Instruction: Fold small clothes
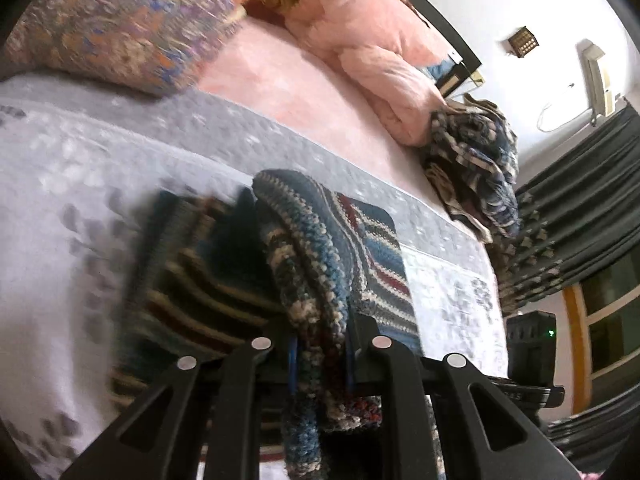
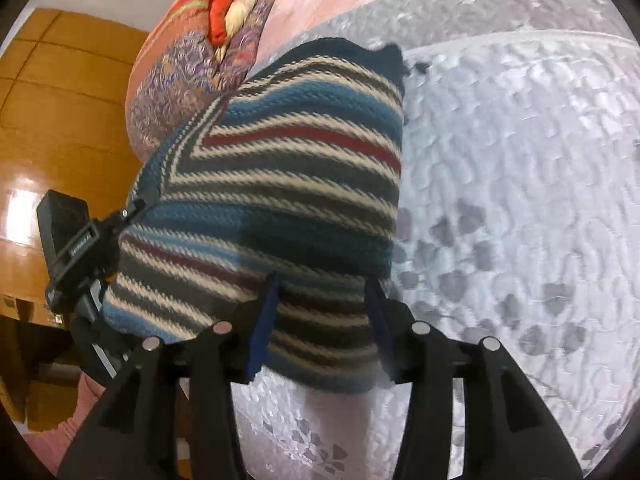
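Note:
A striped knit garment (image 1: pixel 320 248) in blue, cream, dark red and grey hangs over the bed. In the left wrist view my left gripper (image 1: pixel 321 356) is shut on a bunched crocheted edge of it, and the fabric drapes down between the fingers. Seen from the right wrist, the garment (image 2: pixel 280 168) is doubled over and lifted off the cover. My right gripper (image 2: pixel 322 312) is shut on its lower folded part, with the blue pads (image 2: pixel 262 328) pressed into the knit. The left gripper body (image 2: pixel 68 236) shows at the garment's left corner.
A grey quilted cover (image 2: pixel 520 160) with a leaf print lies under the garment. A patterned pillow (image 1: pixel 120 32), a pink duvet (image 1: pixel 380 64) and a heap of knitted clothes (image 1: pixel 476 168) sit farther up the bed. Dark curtains (image 1: pixel 580 208) hang beyond; a wooden wardrobe (image 2: pixel 60 120) stands left.

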A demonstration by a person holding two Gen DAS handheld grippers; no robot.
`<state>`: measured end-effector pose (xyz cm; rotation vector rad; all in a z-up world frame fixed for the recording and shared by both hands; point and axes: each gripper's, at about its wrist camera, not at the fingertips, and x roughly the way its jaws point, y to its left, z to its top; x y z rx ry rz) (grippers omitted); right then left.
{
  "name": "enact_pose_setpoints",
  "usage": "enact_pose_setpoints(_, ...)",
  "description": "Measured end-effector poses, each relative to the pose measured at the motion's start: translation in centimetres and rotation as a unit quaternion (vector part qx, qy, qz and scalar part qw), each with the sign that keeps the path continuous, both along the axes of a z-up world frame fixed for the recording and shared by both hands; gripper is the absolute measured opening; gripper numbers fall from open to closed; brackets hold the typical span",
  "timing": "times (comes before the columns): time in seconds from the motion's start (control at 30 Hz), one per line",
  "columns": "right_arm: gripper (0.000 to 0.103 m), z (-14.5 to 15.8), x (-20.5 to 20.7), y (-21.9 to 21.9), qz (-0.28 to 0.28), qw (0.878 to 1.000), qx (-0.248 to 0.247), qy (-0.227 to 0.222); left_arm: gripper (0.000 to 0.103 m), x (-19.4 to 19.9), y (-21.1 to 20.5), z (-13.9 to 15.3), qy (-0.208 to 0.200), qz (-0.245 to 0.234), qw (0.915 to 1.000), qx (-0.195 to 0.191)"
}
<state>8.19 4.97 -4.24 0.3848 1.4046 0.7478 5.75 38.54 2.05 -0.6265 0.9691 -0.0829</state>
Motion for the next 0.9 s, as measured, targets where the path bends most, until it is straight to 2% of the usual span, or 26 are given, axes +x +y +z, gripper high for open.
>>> enact_pose_setpoints(0.1,0.045,-0.4,-0.4,1.9,0.015,1.000,-0.001,0.005,0.016,-0.8,2.1,-0.7,0.005,0.004,1.0000,0.004)
enact_pose_setpoints(0.2,0.045,-1.0,-0.9,3.6,0.027,0.999,-0.020,0.004,0.016,-1.3,3.8,-3.1,0.026,0.004,0.9996,-0.010)
enact_pose_setpoints(0.3,0.045,-1.4,-0.7,4.6,0.029,0.999,-0.031,0.006,0.016,-1.5,4.0,-5.4,0.039,0.000,0.9992,-0.001)
enact_pose_setpoints(0.43,0.049,-2.1,-0.6,5.5,0.034,0.998,-0.047,0.007,0.017,-2.0,4.6,-8.3,0.054,0.009,0.9984,-0.013)
enact_pose_setpoints(0.53,0.051,-3.0,-0.6,6.0,0.042,0.997,-0.068,0.004,0.019,-2.2,4.6,-9.3,0.060,0.015,0.9980,-0.015)
enact_pose_setpoints(0.7,0.055,-3.1,-0.6,6.1,0.045,0.996,-0.073,0.005,0.026,-2.8,4.7,-8.1,0.071,0.028,0.9970,-0.013)
enact_pose_setpoints(0.8,0.059,-1.7,-0.8,4.7,0.031,0.998,-0.055,0.003,0.027,-4.5,4.0,-4.7,0.048,0.026,0.9980,0.033)
enact_pose_setpoints(0.83,0.063,-1.4,-0.9,4.1,0.024,0.999,-0.045,0.004,0.031,-5.0,3.7,-3.8,0.039,0.021,0.9983,0.036)
enact_pose_setpoints(0.9,0.064,-1.1,-1.2,3.0,0.015,1.000,-0.027,0.008,0.039,-6.1,2.8,-2.1,0.026,0.010,0.9989,0.038)
